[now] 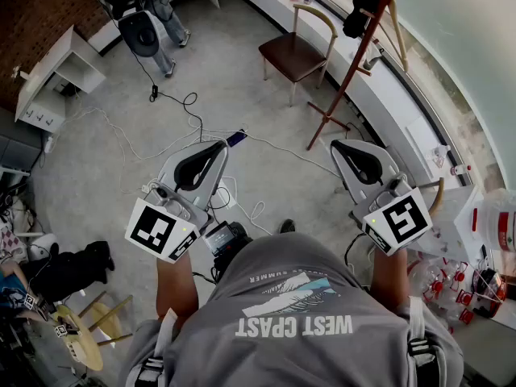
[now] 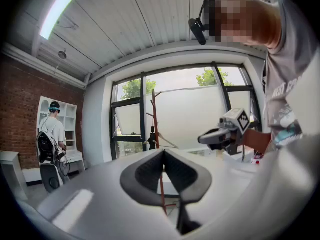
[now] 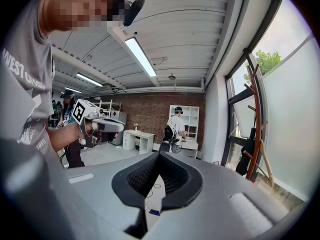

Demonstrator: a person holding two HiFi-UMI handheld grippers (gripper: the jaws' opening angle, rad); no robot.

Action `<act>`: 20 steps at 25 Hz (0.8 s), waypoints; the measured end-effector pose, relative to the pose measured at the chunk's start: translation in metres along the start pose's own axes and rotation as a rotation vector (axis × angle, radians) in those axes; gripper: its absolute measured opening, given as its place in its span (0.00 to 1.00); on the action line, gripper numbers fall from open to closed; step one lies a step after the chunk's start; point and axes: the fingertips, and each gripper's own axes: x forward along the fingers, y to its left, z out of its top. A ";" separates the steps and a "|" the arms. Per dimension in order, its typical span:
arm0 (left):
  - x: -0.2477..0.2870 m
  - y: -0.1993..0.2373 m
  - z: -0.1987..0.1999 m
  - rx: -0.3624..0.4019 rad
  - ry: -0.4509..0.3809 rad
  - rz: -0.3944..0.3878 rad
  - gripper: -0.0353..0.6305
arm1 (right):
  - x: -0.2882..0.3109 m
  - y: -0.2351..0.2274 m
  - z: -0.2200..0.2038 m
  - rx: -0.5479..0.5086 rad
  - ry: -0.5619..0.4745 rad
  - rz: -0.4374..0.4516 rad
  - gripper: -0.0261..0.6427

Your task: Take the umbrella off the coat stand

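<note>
Both sets of fingers closed, nothing in them: left gripper and right gripper held out roughly level.

Umbrella is black and folded, and hangs high on the red coat stand. It's ahead of the right fingers and off to their right, well apart. It's further again from the left fingers.

Handling, my guess:
- Light.
- Soft, slippery fabric over a stiff shaft.
- Pinching loose cloth will slide, so take the shaft or handle end.
- Lift up to clear the peg.
- Can't tell whether a strap or the handle hooks it on.
- The stand looks tippy, so no sideways yank.

Readable text: shirt says "WEST COAST", with "SUMMER" above it. No brand is legible on the umbrella.
</note>
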 end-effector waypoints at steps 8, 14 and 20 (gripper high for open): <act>0.006 -0.008 -0.001 0.006 0.002 0.017 0.06 | -0.006 -0.008 -0.005 -0.001 -0.013 0.010 0.04; 0.011 -0.017 -0.002 0.013 0.011 0.019 0.06 | -0.014 -0.015 -0.009 0.007 -0.021 0.009 0.04; 0.011 -0.029 0.004 0.029 0.018 0.031 0.06 | -0.024 -0.019 -0.012 0.053 -0.051 0.023 0.04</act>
